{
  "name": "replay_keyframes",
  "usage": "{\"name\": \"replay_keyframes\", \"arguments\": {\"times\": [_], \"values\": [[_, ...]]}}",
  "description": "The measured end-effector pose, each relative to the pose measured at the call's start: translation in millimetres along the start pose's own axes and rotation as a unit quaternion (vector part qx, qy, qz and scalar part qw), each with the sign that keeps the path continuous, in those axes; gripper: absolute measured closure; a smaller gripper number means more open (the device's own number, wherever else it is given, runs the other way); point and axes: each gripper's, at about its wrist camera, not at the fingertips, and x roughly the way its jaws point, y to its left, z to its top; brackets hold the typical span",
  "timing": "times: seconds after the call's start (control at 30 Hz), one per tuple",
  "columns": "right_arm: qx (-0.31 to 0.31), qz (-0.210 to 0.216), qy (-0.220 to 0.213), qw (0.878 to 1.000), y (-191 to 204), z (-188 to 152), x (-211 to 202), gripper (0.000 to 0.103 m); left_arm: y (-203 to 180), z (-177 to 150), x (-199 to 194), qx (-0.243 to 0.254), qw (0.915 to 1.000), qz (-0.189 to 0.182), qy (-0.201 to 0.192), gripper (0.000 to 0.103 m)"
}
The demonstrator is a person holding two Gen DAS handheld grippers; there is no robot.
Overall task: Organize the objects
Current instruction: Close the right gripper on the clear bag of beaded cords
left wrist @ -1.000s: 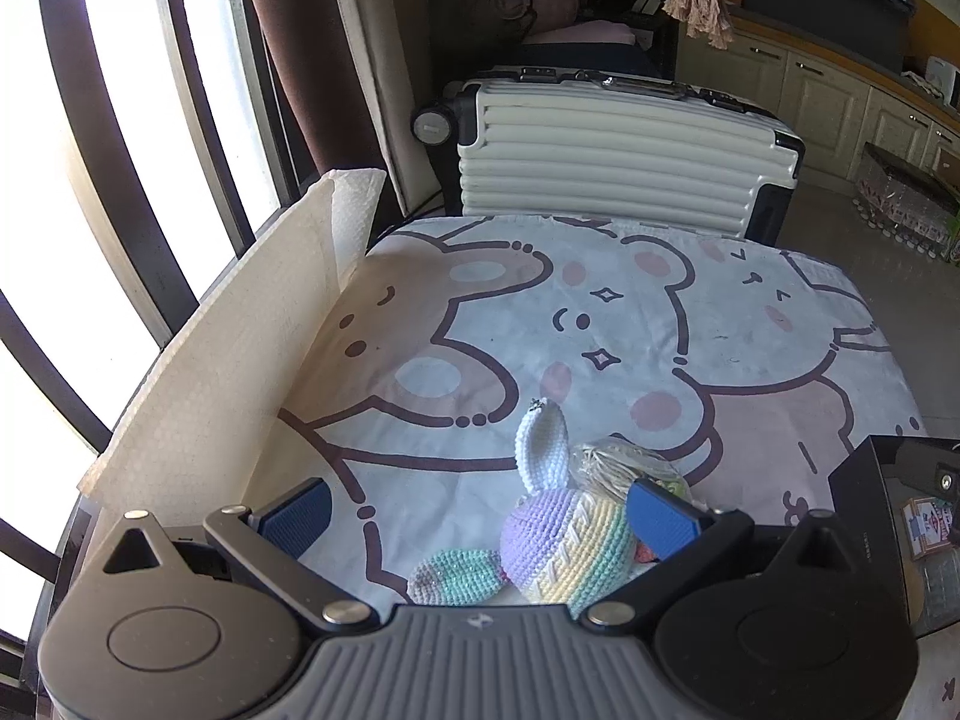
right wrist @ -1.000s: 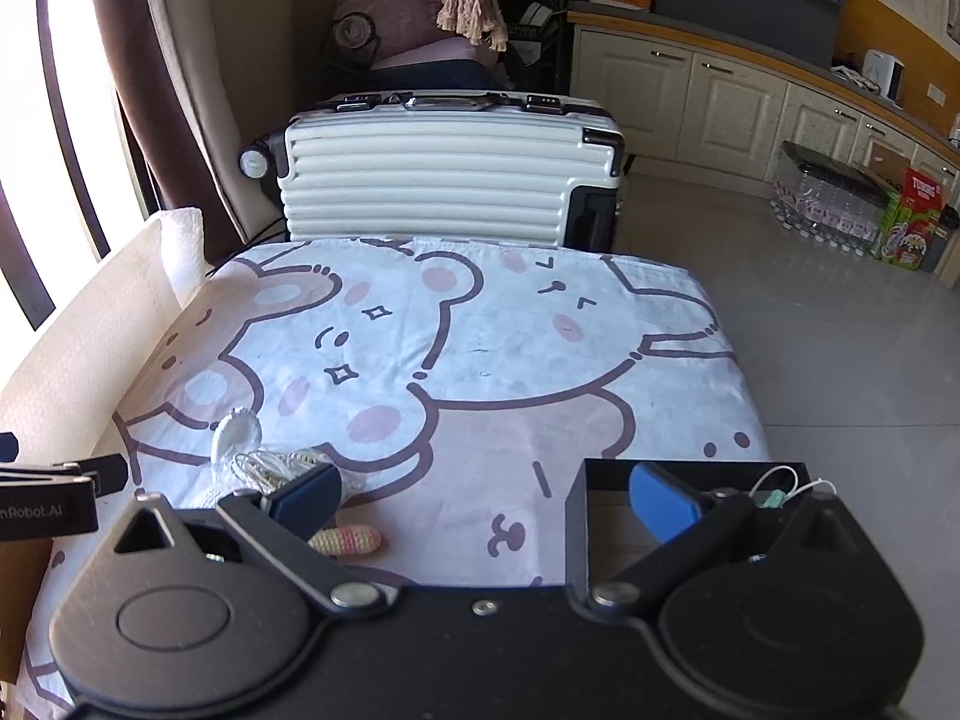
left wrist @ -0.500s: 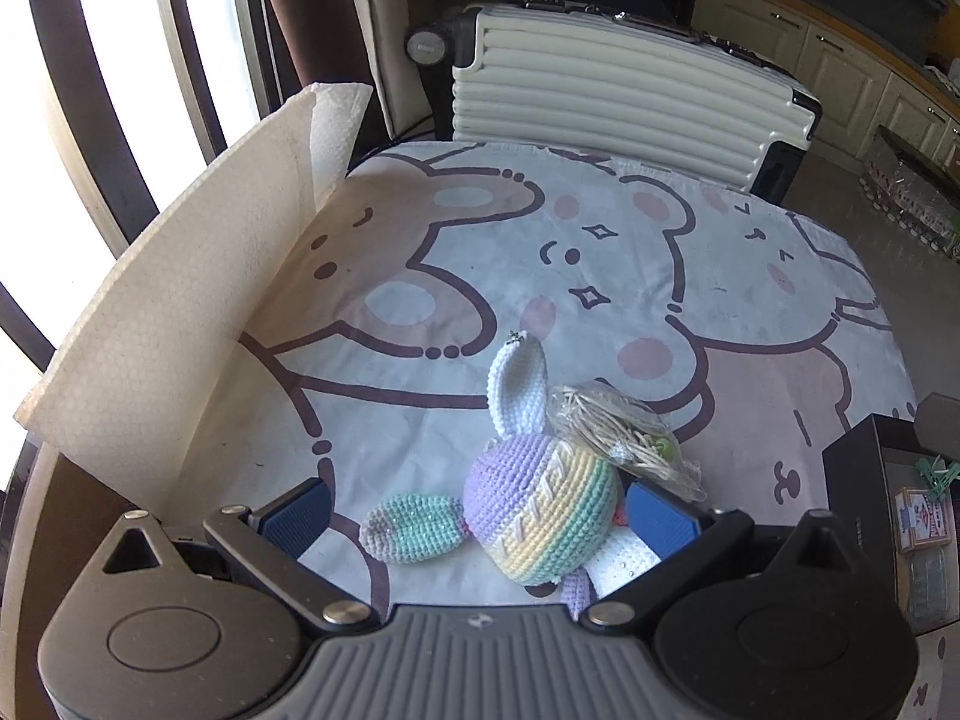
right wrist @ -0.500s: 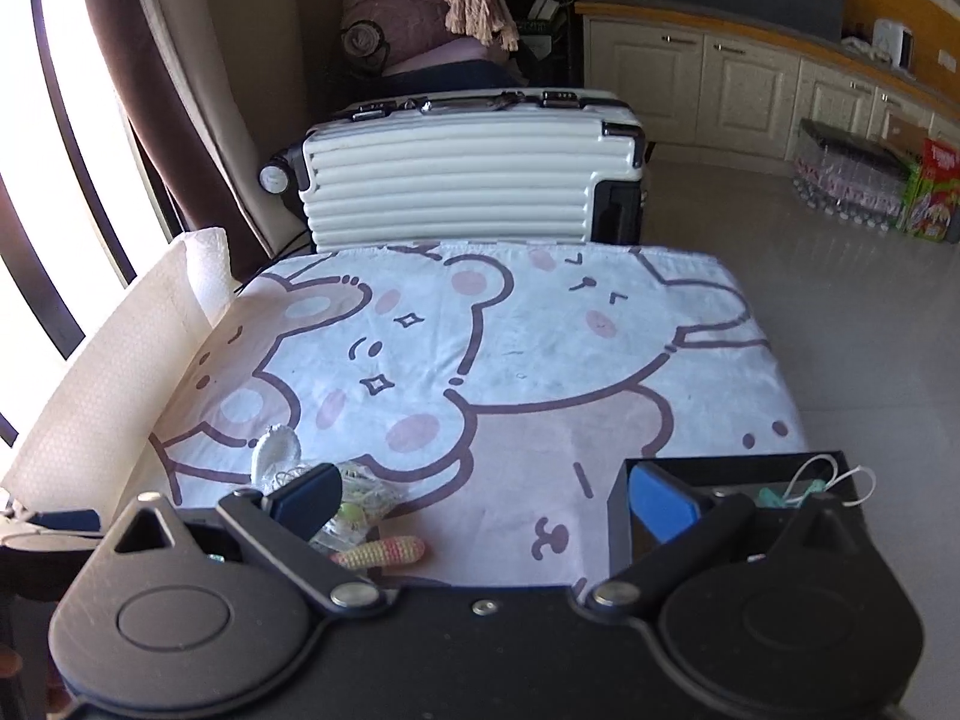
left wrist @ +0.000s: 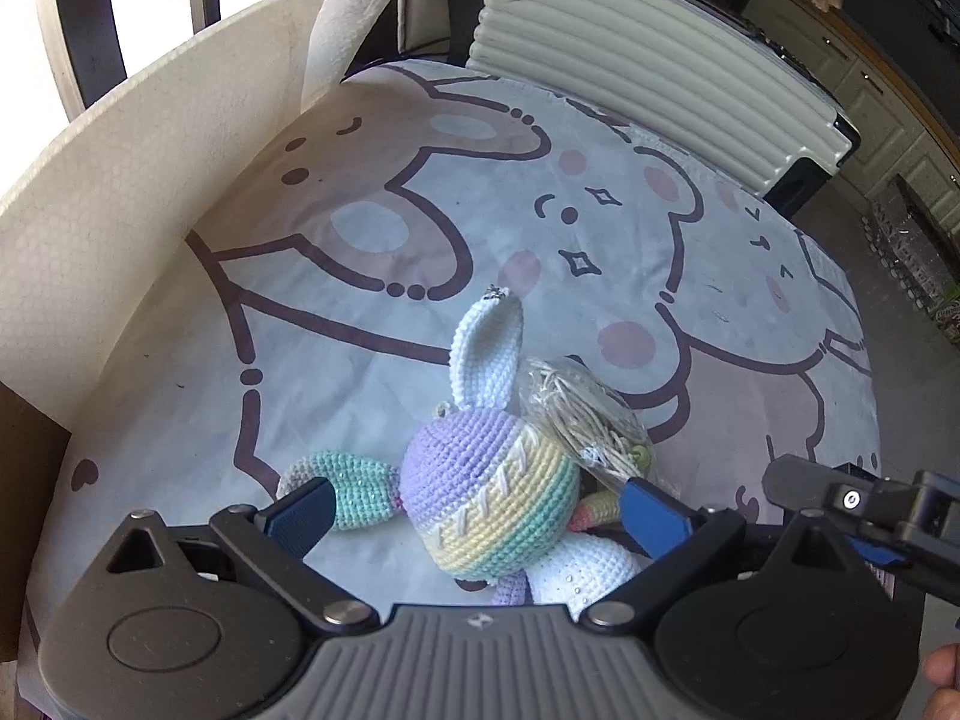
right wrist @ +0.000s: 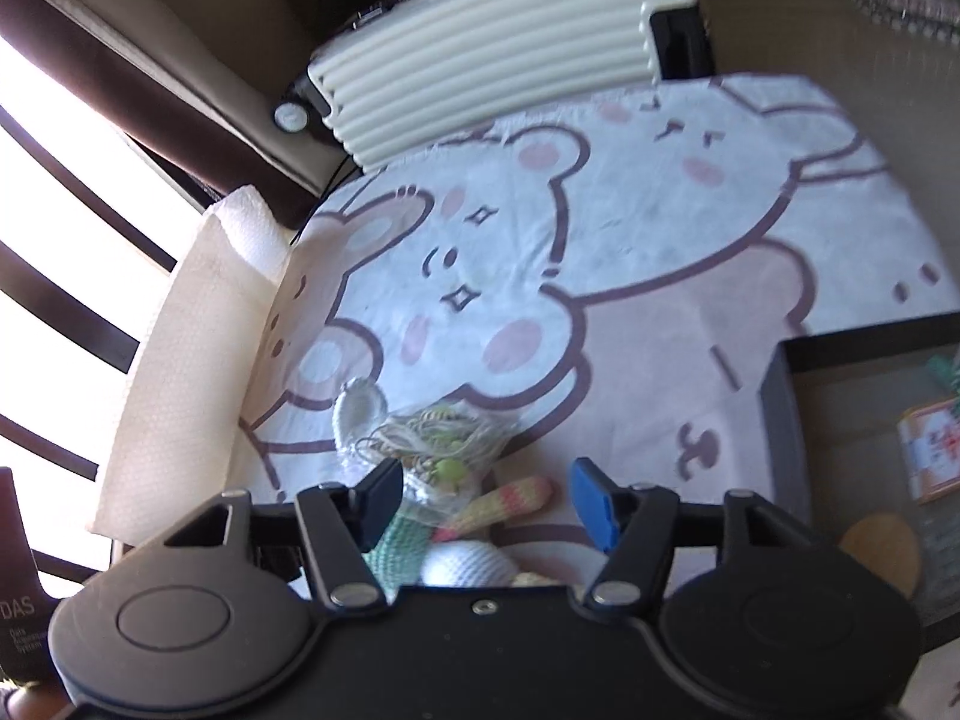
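A crocheted pastel rabbit (left wrist: 492, 498) lies on the bear-print cloth (left wrist: 420, 228), its white ear pointing away. A clear bag of string (left wrist: 582, 414) rests against its right side. My left gripper (left wrist: 474, 510) is open, its blue pads on either side of the rabbit's head without touching. My right gripper (right wrist: 486, 498) is open just above the bag of string (right wrist: 432, 438) and the rabbit's striped limb (right wrist: 510, 498). It also shows at the right edge of the left wrist view (left wrist: 864, 504).
A black box (right wrist: 780, 420) at the right holds a small card pack (right wrist: 930, 450) and a round tan item (right wrist: 882, 546). A white foam sheet (left wrist: 120, 180) stands along the cloth's left edge. A cream suitcase (left wrist: 654, 60) lies behind the cloth.
Both grippers have moved forward and down over the rabbit. The right gripper has swung left from the black box to the bag of string. The rabbit now sits between the left pads.
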Motion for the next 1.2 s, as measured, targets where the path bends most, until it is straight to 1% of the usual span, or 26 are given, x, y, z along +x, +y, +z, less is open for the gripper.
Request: {"name": "replay_keyframes", "arguments": {"times": [0.2,0.27,0.4,0.47,0.53,0.57,0.6,0.7,0.83,0.9,0.97,1.03,1.07,1.2], "values": [[-0.018,0.008,0.041,0.999,9,4,33,0.049,13,9,8,-0.022,0.9996,0.016,0.001,0.007],[-0.025,0.009,0.053,0.998,11,5,42,0.049,17,12,10,-0.031,0.9993,0.02,0.0,0.009],[-0.031,0.013,0.084,0.996,12,5,62,0.05,21,15,11,-0.041,0.999,0.016,0.001,0.011],[-0.033,0.009,0.097,0.995,13,4,71,0.054,21,15,12,-0.042,0.999,0.015,0.004,0.012],[-0.033,0.013,0.105,0.994,13,4,77,0.065,21,15,14,-0.046,0.9988,0.012,0.008,0.012],[-0.036,0.015,0.108,0.993,14,4,79,0.079,21,15,15,-0.05,0.9987,0.01,0.01,0.012],[-0.041,0.018,0.108,0.993,15,4,80,0.088,21,14,15,-0.055,0.9984,0.008,0.013,0.013],[-0.078,0.009,0.102,0.992,22,5,77,0.096,16,12,19,-0.066,0.9975,0.006,0.024,0.013],[-0.111,-0.007,0.082,0.99,20,7,66,0.098,3,6,25,-0.074,0.9963,-0.008,0.042,0.012],[-0.117,-0.026,0.066,0.991,14,10,61,0.1,-3,1,29,-0.078,0.9954,-0.014,0.054,0.012],[-0.113,-0.046,0.048,0.991,6,14,54,0.102,-9,-4,33,-0.084,0.9946,-0.005,0.062,0.013],[-0.101,-0.052,0.03,0.993,-4,19,46,0.102,-14,-7,36,-0.089,0.994,0.0,0.065,0.013],[-0.095,-0.054,0.022,0.994,-8,21,42,0.102,-16,-8,39,-0.094,0.9933,0.002,0.067,0.015],[-0.098,-0.069,0.001,0.993,-20,24,33,0.103,-24,-15,50,-0.116,0.9898,0.012,0.082,0.019]]}}
